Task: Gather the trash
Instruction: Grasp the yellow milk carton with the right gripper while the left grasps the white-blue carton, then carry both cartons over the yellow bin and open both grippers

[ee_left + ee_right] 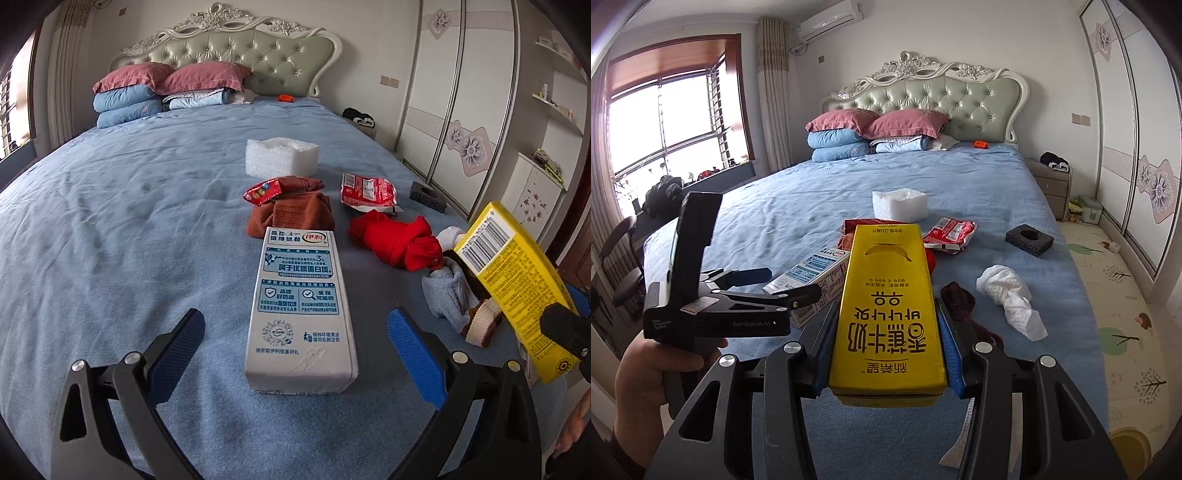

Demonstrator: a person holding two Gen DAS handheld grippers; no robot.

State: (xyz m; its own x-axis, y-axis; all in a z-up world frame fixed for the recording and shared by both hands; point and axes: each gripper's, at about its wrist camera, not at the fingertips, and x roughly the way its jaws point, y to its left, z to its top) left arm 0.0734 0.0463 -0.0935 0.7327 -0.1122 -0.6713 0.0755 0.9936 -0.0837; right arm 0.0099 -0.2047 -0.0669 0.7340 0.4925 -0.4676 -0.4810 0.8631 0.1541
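Observation:
A white and blue milk carton (pixel 301 310) lies flat on the blue bed, between the wide-open fingers of my left gripper (pixel 295 343), which do not touch it. It also shows in the right wrist view (pixel 812 275). My right gripper (pixel 886 350) is shut on a yellow milk carton (pixel 886 314), held above the bed; that carton shows at the right in the left wrist view (pixel 513 284). Further back lie a red snack wrapper (pixel 264 190), a red and white packet (pixel 367 190), a white foam block (pixel 282 157) and a black foam piece (pixel 1028 240).
Clothes lie among the trash: a brown towel (pixel 295 216), a red garment (pixel 399 240), a light blue cloth (pixel 448 295), a white cloth (pixel 1010 291) and a dark cloth (pixel 960 299). Pillows (pixel 140 92) stack by the headboard. A wardrobe (pixel 1137 147) and play mat (pixel 1115 306) are right of the bed.

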